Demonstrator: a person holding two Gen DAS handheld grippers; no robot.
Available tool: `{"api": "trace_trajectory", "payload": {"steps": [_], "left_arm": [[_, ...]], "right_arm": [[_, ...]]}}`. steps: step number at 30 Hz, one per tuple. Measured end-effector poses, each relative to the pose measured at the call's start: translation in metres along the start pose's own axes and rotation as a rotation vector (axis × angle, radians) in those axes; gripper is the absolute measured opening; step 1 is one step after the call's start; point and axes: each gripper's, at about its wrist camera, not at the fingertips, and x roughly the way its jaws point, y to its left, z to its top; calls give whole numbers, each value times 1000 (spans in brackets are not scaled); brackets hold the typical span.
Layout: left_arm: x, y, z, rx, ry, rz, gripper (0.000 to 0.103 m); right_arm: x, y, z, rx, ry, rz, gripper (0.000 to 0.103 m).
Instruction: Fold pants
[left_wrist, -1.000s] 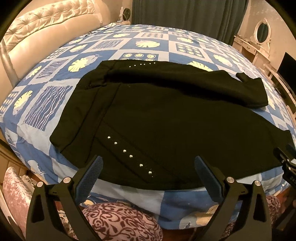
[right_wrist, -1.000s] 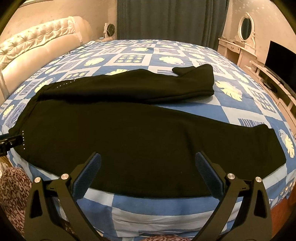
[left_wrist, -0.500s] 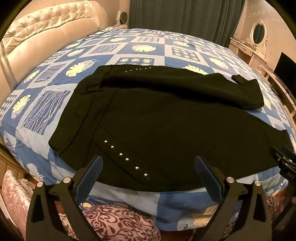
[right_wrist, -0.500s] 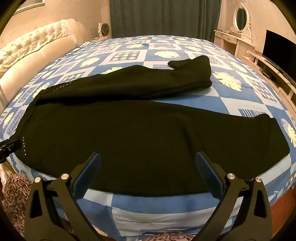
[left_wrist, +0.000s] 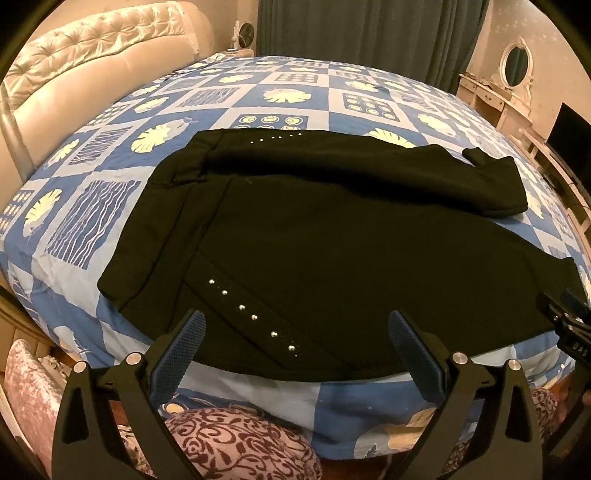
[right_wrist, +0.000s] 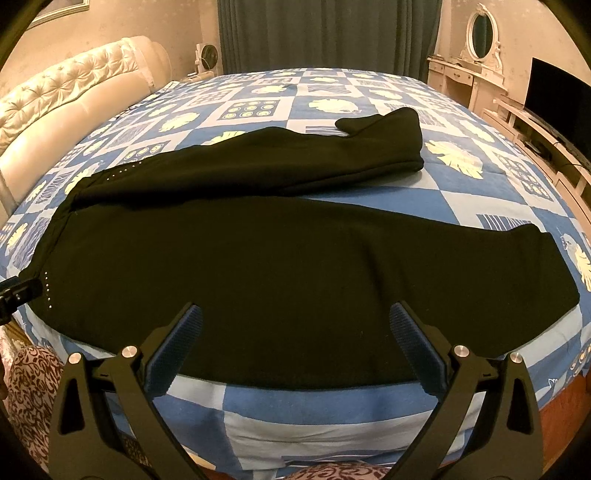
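Observation:
Black pants lie spread flat on the blue patterned bed, waistband to the left, with a row of small silver studs near the front edge. The far leg runs along the back, its cuff turned over at the right. The near leg reaches toward the bed's right edge. My left gripper hovers open above the studded hip area at the front edge, holding nothing. My right gripper hovers open over the middle of the near leg, also holding nothing. Each gripper shows at the edge of the other's view.
The bedspread has blue and white squares with leaf prints. A tufted cream headboard curves along the left. A dark curtain hangs behind, and a dressing table with an oval mirror and a dark screen stand at the right. Patterned purple fabric lies below the bed edge.
Both views have drawn back and up slightly, so the pants sit a little lower and farther in frame. The pants have not moved and both grippers stay open.

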Motion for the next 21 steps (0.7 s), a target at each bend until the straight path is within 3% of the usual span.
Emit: {"api": "trace_trajectory", "payload": {"steps": [6,10,13,15,18,21], "left_arm": [[0,1,1,-6,-9,-21,99],[0,12,2,-108,-7,-83,99],[7,24,12,-128,72,-130,99],[12,35,27,-103,122,-199,99],[5,65,59,-95,45,-151,99],[10,99,94,-103,2,-154,99]], "right_arm": [[0,1,-1,-2,0,2,101],[0,2,-1,-4,0,11,101],[-2,3,-1,-13,-1,11,101],[-2,3,-2,-18,1,17,101],[-3,3,-1,-20,10,28,101],[-4,3,1,-19,14,42,101]]}}
